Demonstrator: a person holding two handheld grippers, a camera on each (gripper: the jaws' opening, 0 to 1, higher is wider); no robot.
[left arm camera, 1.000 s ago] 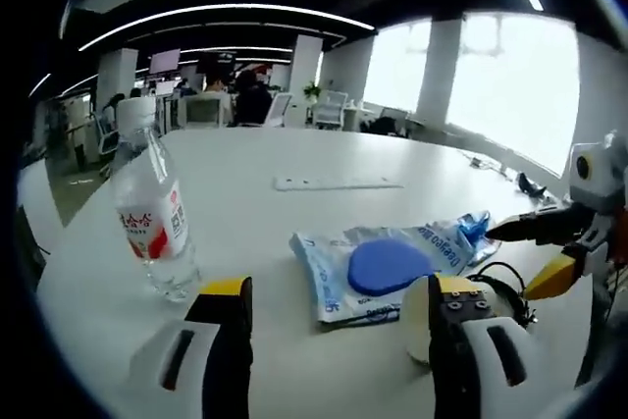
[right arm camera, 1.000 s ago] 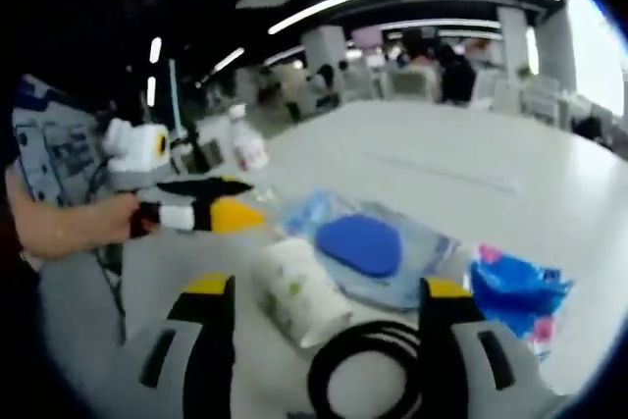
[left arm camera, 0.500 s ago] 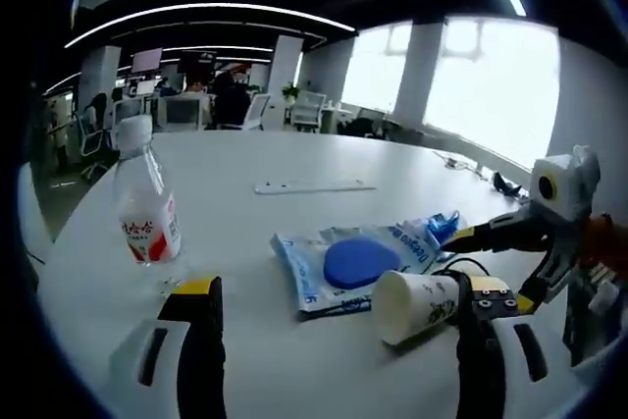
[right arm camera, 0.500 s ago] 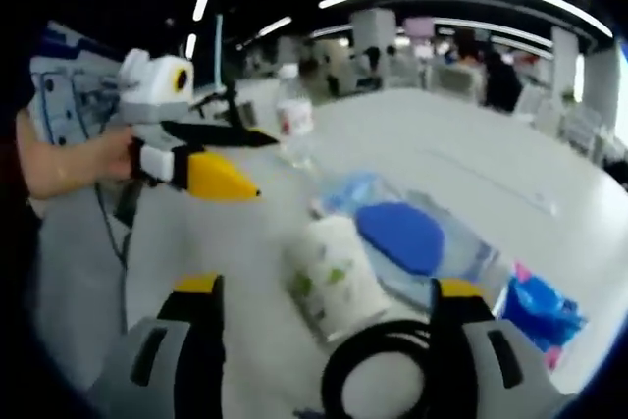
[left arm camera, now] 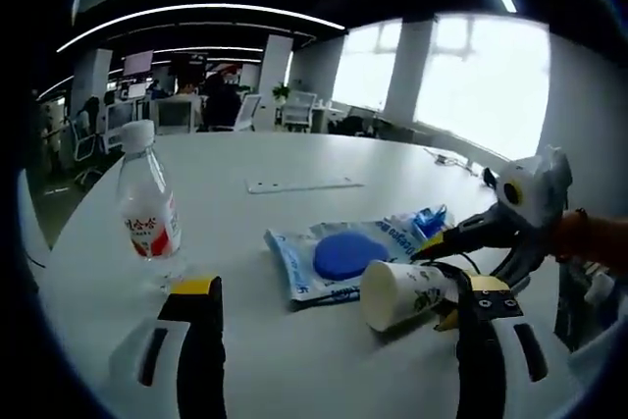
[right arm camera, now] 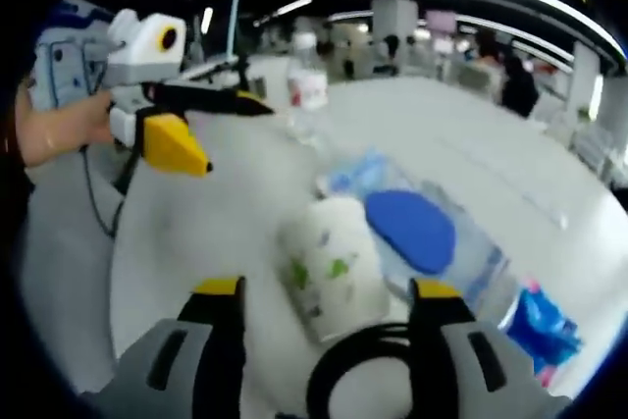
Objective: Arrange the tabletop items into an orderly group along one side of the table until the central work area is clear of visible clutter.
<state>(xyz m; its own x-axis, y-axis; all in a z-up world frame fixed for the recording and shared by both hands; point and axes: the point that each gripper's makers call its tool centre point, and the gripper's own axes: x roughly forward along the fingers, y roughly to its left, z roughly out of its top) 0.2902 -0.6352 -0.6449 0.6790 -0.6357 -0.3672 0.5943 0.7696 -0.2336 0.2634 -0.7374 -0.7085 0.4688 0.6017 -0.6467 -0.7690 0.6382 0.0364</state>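
The left gripper (left arm camera: 334, 340) is hovering low over the white table (left arm camera: 294, 154) with its two jaws standing wide apart, and nothing is sitting between them. In the right gripper view it is showing up on the left side, held by a hand (right arm camera: 54, 130), and its jaws look open there too. The right gripper (right arm camera: 329, 326) is also holding its jaws apart, with the end of a paper cup (right arm camera: 324, 267) lying between them; whether the jaws are touching the cup cannot be told. The cup is lying on its side on the table, and a black cable loop (right arm camera: 368, 380) is sitting just below it, close to the jaws. Just beside the cup, a clear plastic bag (left arm camera: 339, 257) with a round blue thing (left arm camera: 345, 255) inside is lying flat. A small blue wrapper (right arm camera: 540, 326) is resting near the far end of the bag. A water bottle (left arm camera: 147, 213) with a red label is standing upright, well apart from the bag, on the left in the left gripper view.
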